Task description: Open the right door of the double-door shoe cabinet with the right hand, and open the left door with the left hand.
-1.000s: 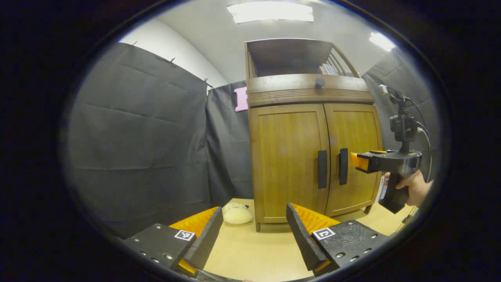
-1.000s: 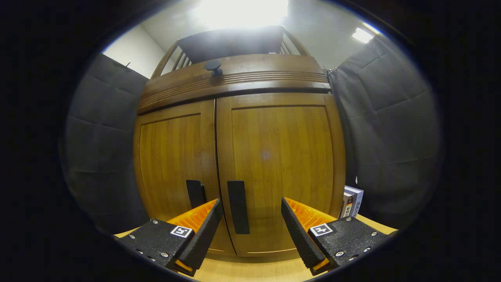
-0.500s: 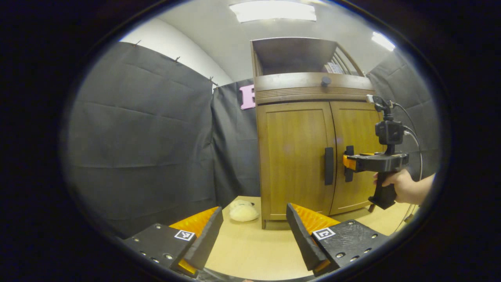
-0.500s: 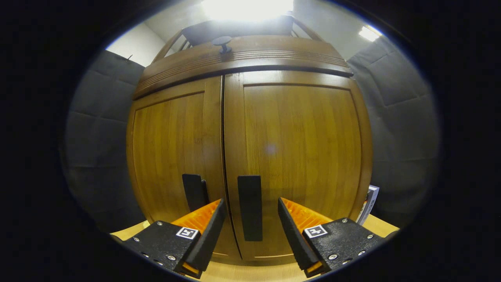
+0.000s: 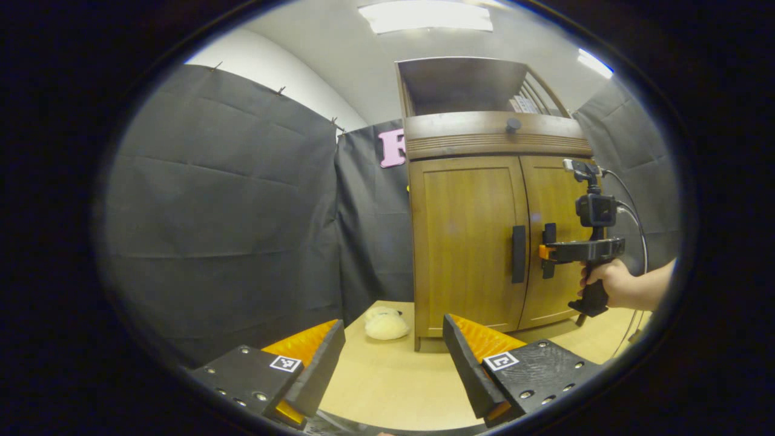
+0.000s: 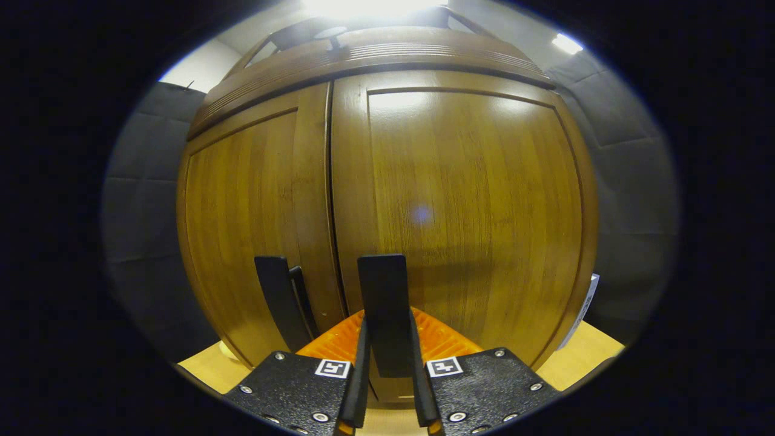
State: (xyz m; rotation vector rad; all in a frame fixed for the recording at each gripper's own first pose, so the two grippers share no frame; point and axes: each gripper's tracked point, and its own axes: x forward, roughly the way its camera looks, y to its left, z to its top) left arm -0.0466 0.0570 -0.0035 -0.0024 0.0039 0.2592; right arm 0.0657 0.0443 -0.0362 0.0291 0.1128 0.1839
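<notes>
Cabinet (image 5: 484, 242) stands on the wooden floor (image 5: 387, 381) at 1 o'clock in the left gripper view, both doors flush and closed. Right door (image 6: 460, 206) has its black handle (image 6: 384, 309) pinched between the right gripper (image 6: 387, 357) fingers, both pressing its sides at 6 o'clock in the right gripper view. Left door (image 6: 242, 230) handle (image 6: 275, 303) sits just beside it at 7 o'clock, untouched. Left gripper (image 5: 393, 357) is spread wide, holding nothing, well apart from the cabinet. A hand (image 5: 605, 281) holds the right gripper at 3 o'clock. A pale plush lump (image 5: 384, 324) lies on the floor near the cabinet's left foot.
</notes>
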